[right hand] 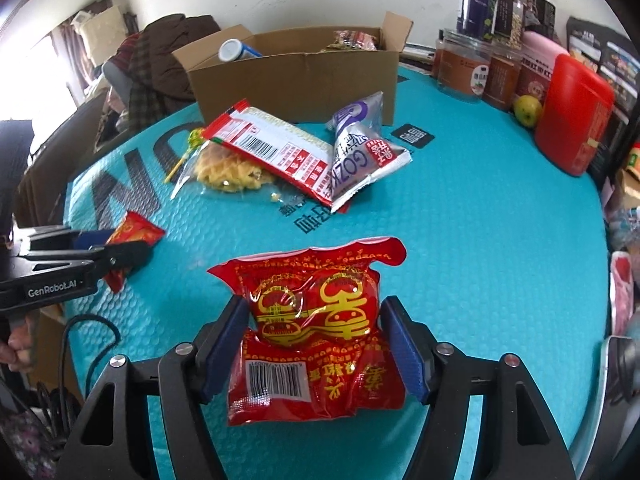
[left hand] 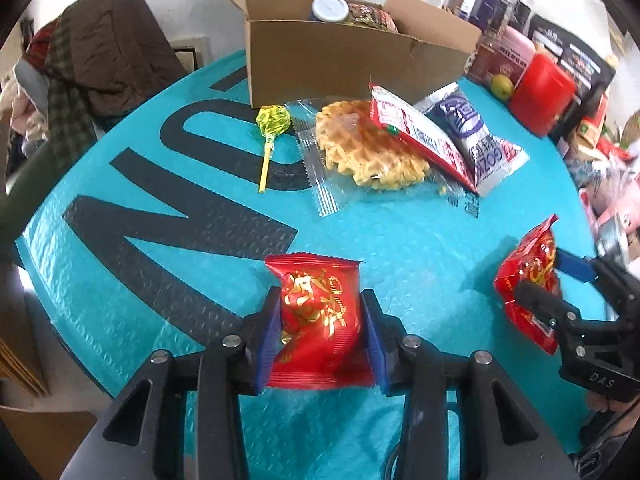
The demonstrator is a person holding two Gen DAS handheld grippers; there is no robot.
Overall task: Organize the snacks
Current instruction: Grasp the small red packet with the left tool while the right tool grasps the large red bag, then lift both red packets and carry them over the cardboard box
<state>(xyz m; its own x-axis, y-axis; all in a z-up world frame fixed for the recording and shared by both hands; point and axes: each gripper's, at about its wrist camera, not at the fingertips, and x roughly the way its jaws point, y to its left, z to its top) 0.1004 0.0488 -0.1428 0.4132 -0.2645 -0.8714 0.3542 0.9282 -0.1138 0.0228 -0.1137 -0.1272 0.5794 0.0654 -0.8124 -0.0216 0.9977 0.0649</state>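
My left gripper (left hand: 320, 296) is shut on a small red and gold snack packet (left hand: 316, 320), held above the teal mat (left hand: 400, 232). My right gripper (right hand: 316, 308) is shut on a larger red packet (right hand: 316, 320) with a barcode. Each gripper also shows in the other view: the right gripper (left hand: 540, 280) at the right edge, the left gripper (right hand: 126, 244) at the left. Further back lie a green lollipop (left hand: 272, 120), a wrapped waffle (left hand: 368, 148), a red and white packet (left hand: 420, 132) and a purple and white packet (left hand: 476, 136). Behind them stands an open cardboard box (left hand: 340, 64) with snacks inside.
Jars (right hand: 464, 64), a red container (right hand: 572, 112) and a green fruit (right hand: 527, 110) line the back right of the table. A pile of brown clothes (left hand: 108, 44) sits past the left edge. A hand (right hand: 16, 344) holds the left gripper's handle.
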